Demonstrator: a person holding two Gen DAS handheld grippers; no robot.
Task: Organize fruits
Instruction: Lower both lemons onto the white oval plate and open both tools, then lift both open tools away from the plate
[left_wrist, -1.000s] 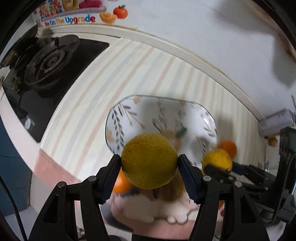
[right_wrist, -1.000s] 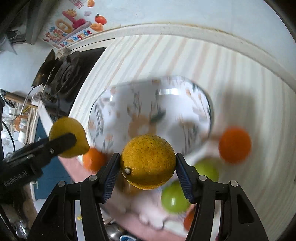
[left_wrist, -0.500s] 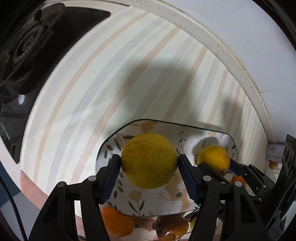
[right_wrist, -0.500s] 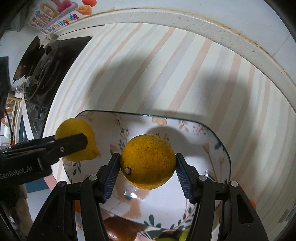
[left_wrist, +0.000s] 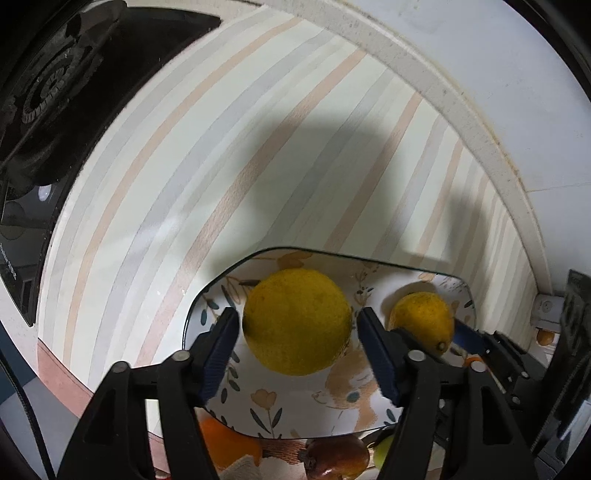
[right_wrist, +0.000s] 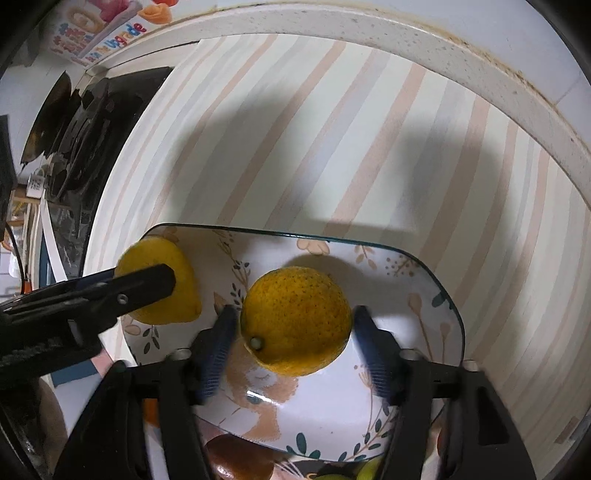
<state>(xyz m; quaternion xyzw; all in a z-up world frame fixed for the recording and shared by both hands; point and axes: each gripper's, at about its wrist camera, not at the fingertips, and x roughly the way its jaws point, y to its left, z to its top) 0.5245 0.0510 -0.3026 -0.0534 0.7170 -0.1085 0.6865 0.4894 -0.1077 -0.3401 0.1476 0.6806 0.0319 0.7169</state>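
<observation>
Yellow citrus is sitting in both views, each fruit over the flower-printed plate that is lying on the striped worktop. The left gripper is pointing steeply down with its jaws opening: a gap is showing between each blue pad and the yellow fruit, so the pads are no longer pressing on it and the fruit appears to be resting on the plate. The right gripper is doing the same beside it; its jaws are spreading, blurred by that motion, and the speckled orange-yellow fruit between them is lying free with its stem end turned toward the camera.

Both fruits are being let go well inside the raised rim, probably so that they are not rolling off onto the worktop. They are lying near each other but apart, which is leaving each pair of jaws room to widen without knocking the neighbour. From the right wrist, the left gripper's finger is crossing in front of its own fruit.

Other fruit is waiting just off the plate's near edge: an orange one, a brown one and a green one, so the sorting looks only partly done. A gas hob is standing well apart at the worktop's far left.
</observation>
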